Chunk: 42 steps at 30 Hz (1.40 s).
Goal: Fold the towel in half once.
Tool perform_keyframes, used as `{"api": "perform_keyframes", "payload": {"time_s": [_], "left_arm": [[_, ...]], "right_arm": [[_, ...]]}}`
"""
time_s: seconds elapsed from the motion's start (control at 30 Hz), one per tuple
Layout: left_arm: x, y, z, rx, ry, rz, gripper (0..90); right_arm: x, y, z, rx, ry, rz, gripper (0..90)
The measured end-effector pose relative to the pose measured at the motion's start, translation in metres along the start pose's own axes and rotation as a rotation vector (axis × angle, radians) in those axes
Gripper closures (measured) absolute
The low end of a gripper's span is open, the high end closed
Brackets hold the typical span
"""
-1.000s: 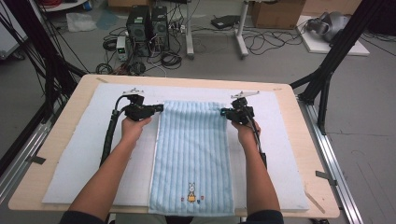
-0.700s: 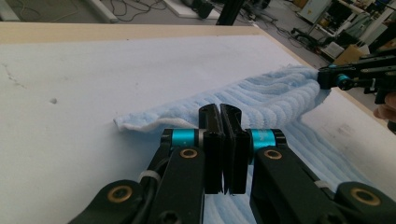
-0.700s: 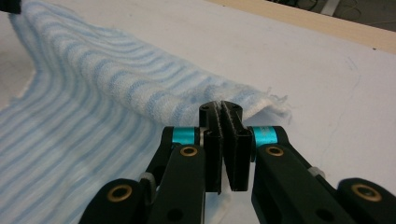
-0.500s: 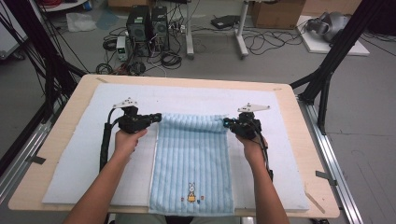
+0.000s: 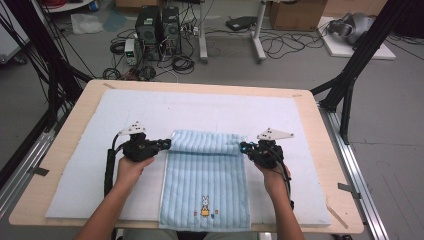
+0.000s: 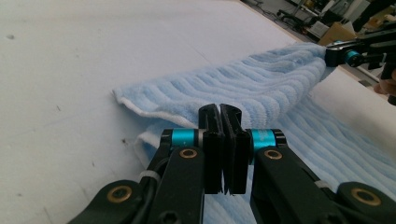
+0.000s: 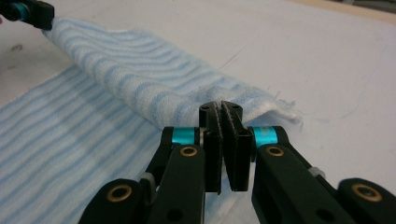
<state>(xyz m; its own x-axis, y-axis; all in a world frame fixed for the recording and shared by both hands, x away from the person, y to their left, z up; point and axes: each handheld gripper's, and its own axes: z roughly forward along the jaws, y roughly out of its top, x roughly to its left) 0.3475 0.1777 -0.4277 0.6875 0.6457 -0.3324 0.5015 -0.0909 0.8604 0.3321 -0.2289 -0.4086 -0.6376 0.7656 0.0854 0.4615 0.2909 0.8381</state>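
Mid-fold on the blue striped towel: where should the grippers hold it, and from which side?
Hold the towel as now: at the two far corners, each pinched from its own outer side. The left gripper and right gripper are shut on the side edges of the lifted end, which curls over toward the person. Gripping at the corners probably keeps the fold line straight across the stripes.

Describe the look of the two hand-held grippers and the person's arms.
Both the left hand-held gripper and the right hand-held gripper are black, with flat ridged pads, cyan collars and brass-coloured pivots. Each carries a pale three-cornered plate and trails a black cable. The forearms are bare; no sleeves show.
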Motion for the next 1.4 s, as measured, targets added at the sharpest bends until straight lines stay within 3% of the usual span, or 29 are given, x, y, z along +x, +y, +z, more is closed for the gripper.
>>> {"api": "perform_keyframes", "payload": {"time_s": [0.27,0.47,0.57,0.63,0.73,0.87,1.0,1.23,1.4], "left_arm": [[-0.007,-0.024,-0.006,0.018,-0.012,-0.006,87.3],[-0.013,-0.033,-0.007,0.061,-0.004,0.021,86.4],[-0.012,-0.034,-0.006,0.055,0.023,0.007,77.6],[-0.009,-0.033,-0.007,0.041,0.047,-0.018,61.3],[-0.004,-0.028,-0.008,0.006,0.071,-0.042,49.4],[0.005,-0.013,-0.006,-0.025,0.074,-0.042,47.0],[0.016,0.0,0.003,-0.046,0.077,-0.08,42.3],[0.029,0.022,0.03,0.037,0.113,-0.066,42.5],[0.034,0.025,0.049,0.085,0.135,-0.058,43.8]], "right_arm": [[0.013,-0.022,-0.007,0.004,0.02,0.011,87.2],[0.016,-0.031,-0.008,0.01,0.023,0.023,86.8],[0.015,-0.031,-0.007,0.008,0.019,0.024,85.1],[0.014,-0.03,-0.007,-0.003,0.015,0.023,81.2],[0.013,-0.026,-0.009,-0.012,0.004,0.03,70.8],[0.009,-0.02,-0.012,-0.026,-0.027,0.044,58.3],[0.005,-0.013,-0.012,-0.029,-0.053,0.051,51.5],[0.004,-0.009,-0.014,-0.032,-0.066,0.052,48.2],[0.0,-0.011,-0.018,-0.038,-0.079,0.069,44.1]]}}
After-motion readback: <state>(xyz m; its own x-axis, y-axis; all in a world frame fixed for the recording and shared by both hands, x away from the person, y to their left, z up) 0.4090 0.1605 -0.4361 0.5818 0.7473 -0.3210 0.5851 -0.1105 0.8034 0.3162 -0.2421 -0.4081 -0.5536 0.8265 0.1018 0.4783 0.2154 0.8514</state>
